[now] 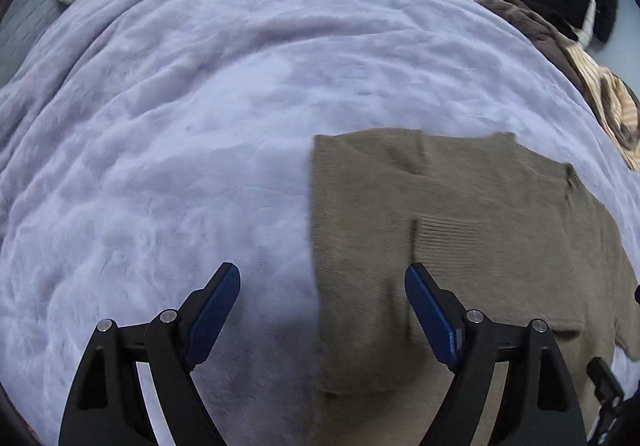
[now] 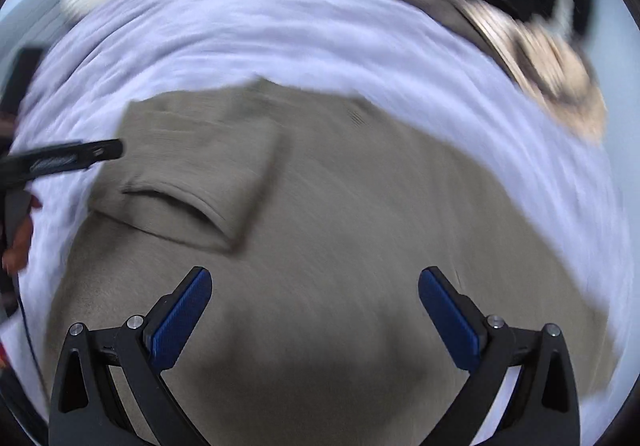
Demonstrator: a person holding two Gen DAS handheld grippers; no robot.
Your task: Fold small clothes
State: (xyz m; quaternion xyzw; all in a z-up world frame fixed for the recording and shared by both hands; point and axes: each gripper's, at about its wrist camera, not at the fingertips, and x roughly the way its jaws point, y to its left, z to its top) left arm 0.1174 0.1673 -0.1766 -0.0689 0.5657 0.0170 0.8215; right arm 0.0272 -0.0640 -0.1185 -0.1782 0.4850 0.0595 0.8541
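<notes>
- The left gripper (image 1: pixel 322 280) is hanging with fingers spread wide, grasping nothing.
- The right gripper (image 2: pixel 314 284) is likewise gaping, empty.
- The olive knit sweater (image 1: pixel 460 246) is lying on the lavender blanket (image 1: pixel 200 85), at four o'clock.
- No readable writing is showing.

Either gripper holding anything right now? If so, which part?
Nothing held. Left gripper and right gripper both stand open above the olive knit garment, with no fabric between the pads.
</notes>
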